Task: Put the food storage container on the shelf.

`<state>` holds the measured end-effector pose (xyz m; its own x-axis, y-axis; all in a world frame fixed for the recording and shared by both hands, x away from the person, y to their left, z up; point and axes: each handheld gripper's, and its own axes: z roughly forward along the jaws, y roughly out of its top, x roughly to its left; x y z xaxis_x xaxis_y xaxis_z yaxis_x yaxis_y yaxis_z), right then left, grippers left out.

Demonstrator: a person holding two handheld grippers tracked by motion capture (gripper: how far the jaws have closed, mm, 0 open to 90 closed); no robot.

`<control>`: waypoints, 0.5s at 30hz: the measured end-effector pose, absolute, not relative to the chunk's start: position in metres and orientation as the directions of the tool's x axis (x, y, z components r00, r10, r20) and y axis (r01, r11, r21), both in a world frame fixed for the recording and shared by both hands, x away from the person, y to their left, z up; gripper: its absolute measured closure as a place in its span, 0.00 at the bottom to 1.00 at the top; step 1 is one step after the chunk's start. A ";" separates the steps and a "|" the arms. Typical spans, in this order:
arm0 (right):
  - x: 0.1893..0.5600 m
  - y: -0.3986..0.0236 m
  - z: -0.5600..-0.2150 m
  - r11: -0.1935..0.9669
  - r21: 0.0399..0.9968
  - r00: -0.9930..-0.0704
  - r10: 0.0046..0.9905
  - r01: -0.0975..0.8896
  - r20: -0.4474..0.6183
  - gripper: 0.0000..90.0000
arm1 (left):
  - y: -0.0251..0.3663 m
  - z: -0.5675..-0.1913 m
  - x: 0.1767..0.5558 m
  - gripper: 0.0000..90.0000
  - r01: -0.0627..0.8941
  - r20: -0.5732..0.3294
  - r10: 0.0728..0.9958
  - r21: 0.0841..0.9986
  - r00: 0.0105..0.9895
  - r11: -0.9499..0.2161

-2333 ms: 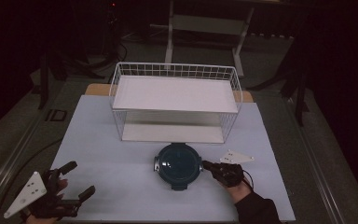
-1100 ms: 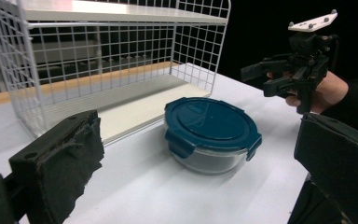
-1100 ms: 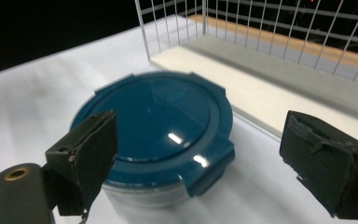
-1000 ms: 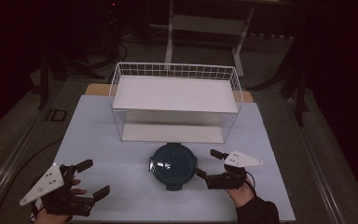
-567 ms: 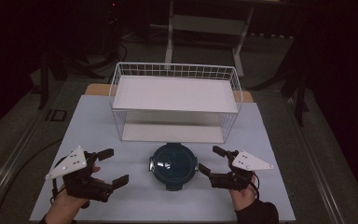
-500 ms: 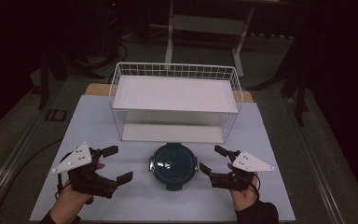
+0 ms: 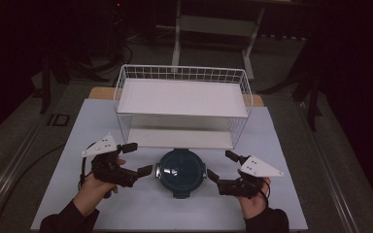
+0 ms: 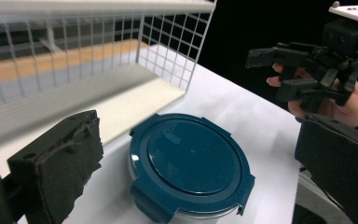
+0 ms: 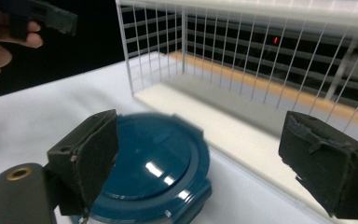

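Note:
A round container with a dark teal clip-on lid sits on the white table in front of the wire rack. My left gripper hovers just left of it, open, jaws aimed at the container and apart from it. My right gripper is close to the container's right side, open. Its jaws have just been opening, and nothing is between them. In the right gripper view the lid lies low between the jaws' lines, slightly blurred. Each gripper view shows the other gripper farther off: the right one and the left one.
A white wire rack with two shelves stands right behind the container; its lower shelf is open at the front. The white table top ends close behind the hands, with dark floor and stand legs around it.
My left gripper has travelled right from the front-left corner up to the container's left side. My right gripper has backed a little to the right, off the container's edge. The container stays put.

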<state>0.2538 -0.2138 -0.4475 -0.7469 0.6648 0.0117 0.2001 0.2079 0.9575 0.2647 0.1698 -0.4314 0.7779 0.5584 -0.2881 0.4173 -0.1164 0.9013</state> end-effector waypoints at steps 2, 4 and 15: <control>0.253 -0.212 -0.450 0.201 0.951 -0.737 0.675 0.235 0.039 0.12 | 0.167 -0.436 0.270 0.01 0.436 -0.299 0.562 0.892 0.771 -0.124; 0.253 -0.211 -0.451 0.198 0.952 -0.736 0.676 0.233 0.039 0.12 | 0.165 -0.440 0.276 0.01 0.452 -0.314 0.557 0.883 0.769 -0.125; 0.252 -0.204 -0.453 0.233 0.939 -0.754 0.656 0.254 0.041 0.12 | 0.158 -0.473 0.309 0.01 0.720 -0.534 0.585 0.681 0.611 -0.130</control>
<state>0.2516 -0.2040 -0.4530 -0.7535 0.6561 0.0415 0.2544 0.2328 0.9387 0.3088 0.1582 -0.4726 0.6107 0.5845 -0.5342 0.7202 -0.1297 0.6815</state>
